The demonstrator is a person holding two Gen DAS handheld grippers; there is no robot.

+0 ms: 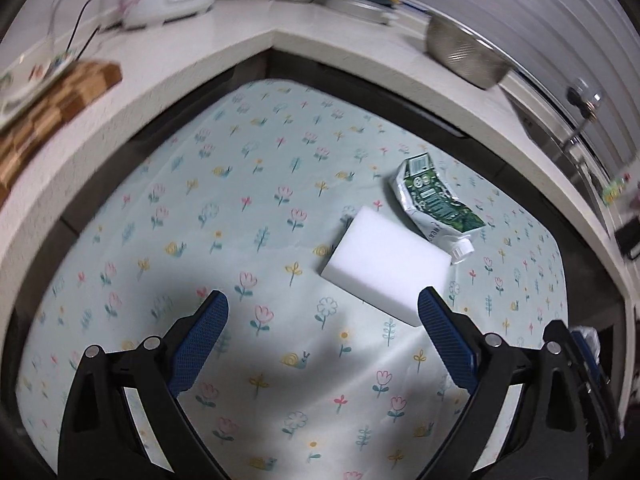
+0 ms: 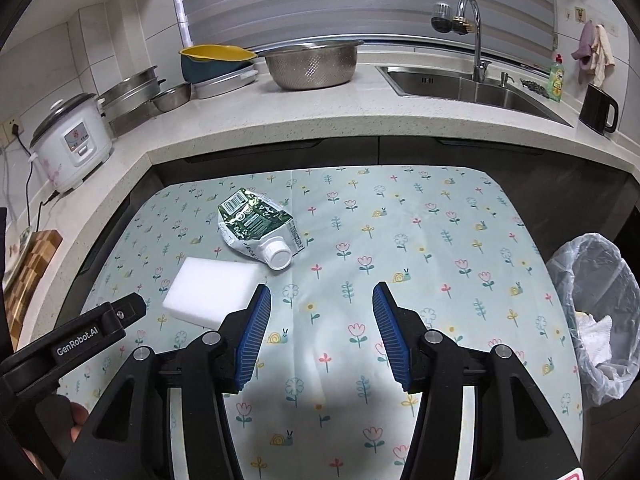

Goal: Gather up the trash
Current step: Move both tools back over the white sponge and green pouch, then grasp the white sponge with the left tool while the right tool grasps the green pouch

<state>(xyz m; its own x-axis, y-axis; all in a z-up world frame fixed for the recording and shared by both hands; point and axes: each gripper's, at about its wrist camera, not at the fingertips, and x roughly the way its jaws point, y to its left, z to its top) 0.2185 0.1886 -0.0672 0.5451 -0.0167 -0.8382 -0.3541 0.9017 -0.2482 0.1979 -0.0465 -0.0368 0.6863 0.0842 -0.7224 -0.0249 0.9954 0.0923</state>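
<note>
A crushed green and white carton (image 1: 434, 196) with a white screw cap lies on the floral tablecloth (image 1: 256, 208). A white foam block (image 1: 384, 264) rests just beside it. My left gripper (image 1: 323, 300) hovers open above the cloth, and the block sits ahead, near its right finger. In the right wrist view the carton (image 2: 256, 226) and the block (image 2: 212, 292) lie ahead to the left. My right gripper (image 2: 322, 292) is open over bare cloth with nothing between its fingers. The left gripper's black body (image 2: 96, 332) shows at the lower left.
A bin lined with a clear plastic bag (image 2: 592, 312) holds crumpled paper at the table's right edge. The L-shaped counter behind carries a rice cooker (image 2: 72, 144), a steel colander (image 2: 312, 66), stacked pans and a sink (image 2: 472, 88). A wooden board (image 1: 52, 116) lies at the left.
</note>
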